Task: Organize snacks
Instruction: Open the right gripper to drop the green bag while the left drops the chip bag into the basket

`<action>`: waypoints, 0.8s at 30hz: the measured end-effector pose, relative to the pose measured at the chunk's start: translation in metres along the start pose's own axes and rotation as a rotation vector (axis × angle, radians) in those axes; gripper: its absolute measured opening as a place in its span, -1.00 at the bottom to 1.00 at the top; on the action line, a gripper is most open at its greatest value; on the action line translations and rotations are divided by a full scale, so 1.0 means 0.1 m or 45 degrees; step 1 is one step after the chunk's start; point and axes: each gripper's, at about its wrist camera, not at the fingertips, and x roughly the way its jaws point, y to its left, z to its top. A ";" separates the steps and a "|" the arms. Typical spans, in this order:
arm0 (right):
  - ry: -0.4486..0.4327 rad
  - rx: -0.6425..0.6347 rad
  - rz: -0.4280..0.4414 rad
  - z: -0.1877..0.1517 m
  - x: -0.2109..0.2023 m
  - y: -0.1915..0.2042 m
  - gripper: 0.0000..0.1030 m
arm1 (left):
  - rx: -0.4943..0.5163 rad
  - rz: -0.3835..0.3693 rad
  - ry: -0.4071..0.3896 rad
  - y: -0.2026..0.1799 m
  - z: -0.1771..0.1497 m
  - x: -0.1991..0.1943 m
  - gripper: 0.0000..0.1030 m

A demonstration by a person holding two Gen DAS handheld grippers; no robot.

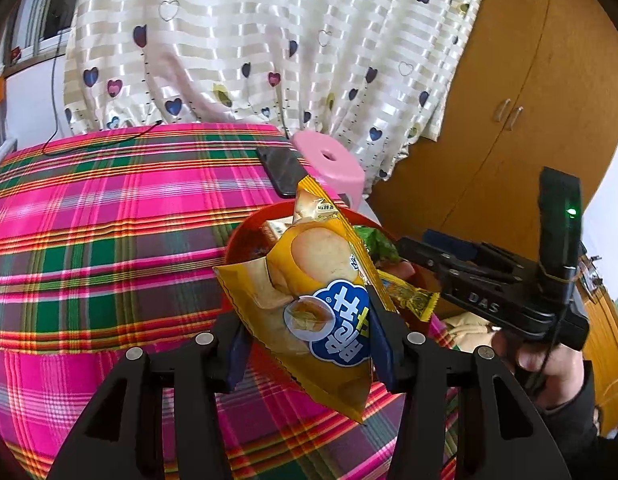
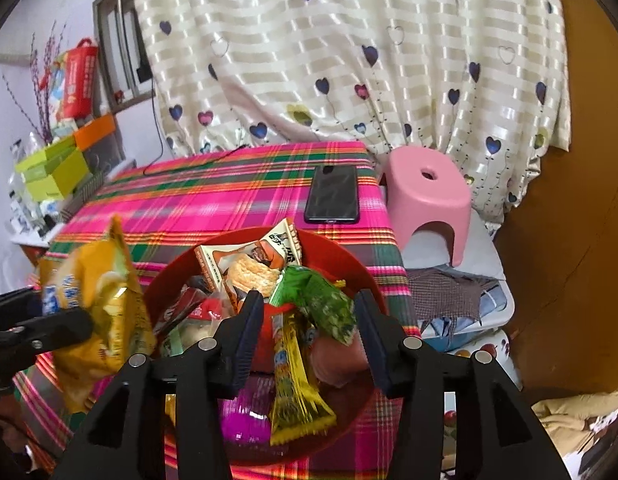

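Left tongs: the left gripper (image 1: 309, 344) is seen clenched on a yellow bun packet (image 1: 321, 292), which is held off the cloth with one finger on each of its flat faces.
Packet's lie: its long axis is tilted, the top seal pointing up and away toward the red bowl (image 1: 239, 240), the lower corner hanging near the tongs.
Bowl's place: the bowl is set on the plaid tablecloth (image 1: 109, 240), just beyond and slightly right of the held packet; it is already heaped with snacks.
Bowl's contents: a white-and-orange cracker pack (image 2: 253, 264), a green packet (image 2: 317, 300) and a long yellow stick pack (image 2: 295, 384) are seen, the stick's long axis running toward the right tongs.
Right tongs: the right gripper (image 2: 309, 340) is held released, jaws spread wide and nothing between them, poised low over the bowl's near side.
Deciding relation: the packet is judged to lie left of the bowl, so a short carry forward and rightward is called for; the left hand is the nearer one, since it already has the packet.
Far edge: a black phone (image 2: 333, 194) lies flat beyond the bowl, with a pink stool (image 2: 429, 196) off the table's right side.
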 end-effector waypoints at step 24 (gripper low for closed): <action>0.017 0.030 -0.015 -0.19 -0.24 -0.09 -0.08 | 0.169 0.027 0.059 -0.37 0.19 0.55 0.30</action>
